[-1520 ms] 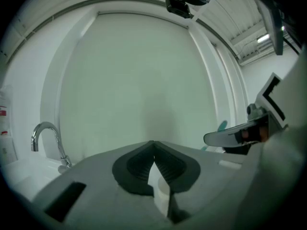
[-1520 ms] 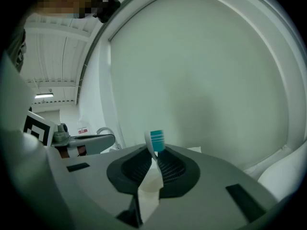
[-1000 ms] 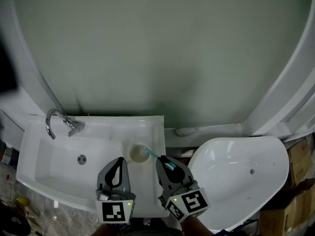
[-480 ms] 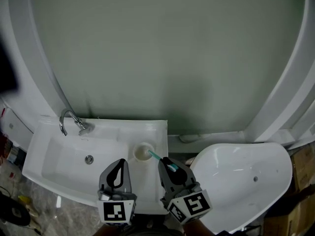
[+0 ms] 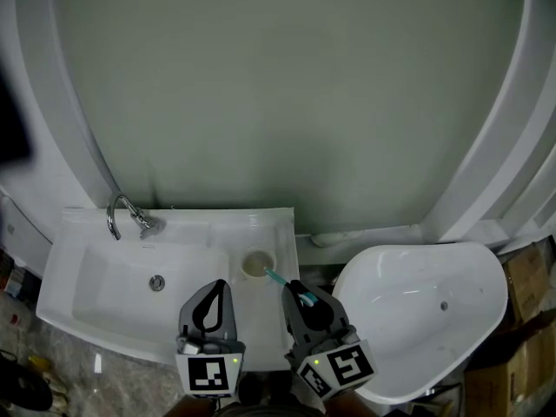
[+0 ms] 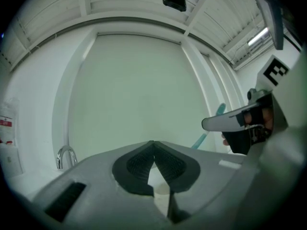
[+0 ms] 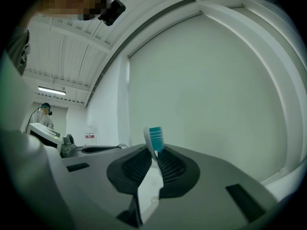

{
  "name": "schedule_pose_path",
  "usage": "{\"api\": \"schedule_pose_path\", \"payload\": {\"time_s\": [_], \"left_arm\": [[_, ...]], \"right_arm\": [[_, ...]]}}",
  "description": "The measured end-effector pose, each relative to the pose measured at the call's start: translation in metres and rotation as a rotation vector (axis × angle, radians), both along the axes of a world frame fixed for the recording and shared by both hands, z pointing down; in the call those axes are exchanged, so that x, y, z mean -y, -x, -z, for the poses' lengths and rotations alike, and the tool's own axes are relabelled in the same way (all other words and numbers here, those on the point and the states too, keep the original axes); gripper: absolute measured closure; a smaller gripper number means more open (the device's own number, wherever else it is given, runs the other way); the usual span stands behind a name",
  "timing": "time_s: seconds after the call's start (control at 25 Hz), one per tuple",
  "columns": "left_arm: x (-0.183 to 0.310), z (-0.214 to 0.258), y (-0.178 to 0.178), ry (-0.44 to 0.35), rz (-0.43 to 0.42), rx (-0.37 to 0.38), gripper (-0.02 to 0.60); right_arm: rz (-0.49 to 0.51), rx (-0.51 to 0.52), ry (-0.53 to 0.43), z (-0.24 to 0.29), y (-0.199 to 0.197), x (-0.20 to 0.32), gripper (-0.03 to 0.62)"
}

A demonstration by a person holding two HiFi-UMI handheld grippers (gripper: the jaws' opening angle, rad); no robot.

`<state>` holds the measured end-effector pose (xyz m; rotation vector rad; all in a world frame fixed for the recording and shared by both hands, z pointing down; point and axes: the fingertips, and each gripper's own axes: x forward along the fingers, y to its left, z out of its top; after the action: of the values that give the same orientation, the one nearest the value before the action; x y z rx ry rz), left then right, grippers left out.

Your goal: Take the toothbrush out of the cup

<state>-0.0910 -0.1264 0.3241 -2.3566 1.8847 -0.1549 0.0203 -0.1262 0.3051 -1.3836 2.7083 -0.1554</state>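
Note:
A small white cup (image 5: 255, 264) stands on the sink's (image 5: 95, 285) right ledge. My right gripper (image 5: 295, 288) hovers just in front of it, shut on a teal and white toothbrush (image 5: 280, 280) near its head. The handle slants forward and down to the cup's right rim; whether its end is still inside I cannot tell. In the right gripper view the bristle head (image 7: 154, 138) stands up between the pads (image 7: 169, 166). My left gripper (image 5: 215, 285) hangs beside it, left of the cup, its jaws (image 6: 153, 145) shut with nothing between them. The left gripper view also shows the toothbrush (image 6: 200, 139).
A chrome faucet (image 5: 124, 215) is at the sink's back left and a drain (image 5: 156, 282) in its bowl. A large white basin (image 5: 426, 311) stands to the right. A pale green wall panel (image 5: 287, 94) rises behind. Cardboard boxes (image 5: 528, 276) sit at far right.
Both grippers have drawn back from the cup and risen a little. The toothbrush's handle end has come from the cup's middle to its right rim.

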Motion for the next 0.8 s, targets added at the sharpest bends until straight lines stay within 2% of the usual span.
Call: {"api": "schedule_pose_path", "payload": {"time_s": [0.36, 0.8], "left_arm": [[-0.027, 0.008, 0.014, -0.019, -0.054, -0.027, 0.566], [-0.046, 0.018, 0.011, -0.040, -0.095, -0.057, 0.566]], "right_arm": [[-0.061, -0.021, -0.031, 0.008, 0.016, -0.033, 0.554], [-0.097, -0.041, -0.063, 0.017, 0.018, -0.054, 0.554]]}}
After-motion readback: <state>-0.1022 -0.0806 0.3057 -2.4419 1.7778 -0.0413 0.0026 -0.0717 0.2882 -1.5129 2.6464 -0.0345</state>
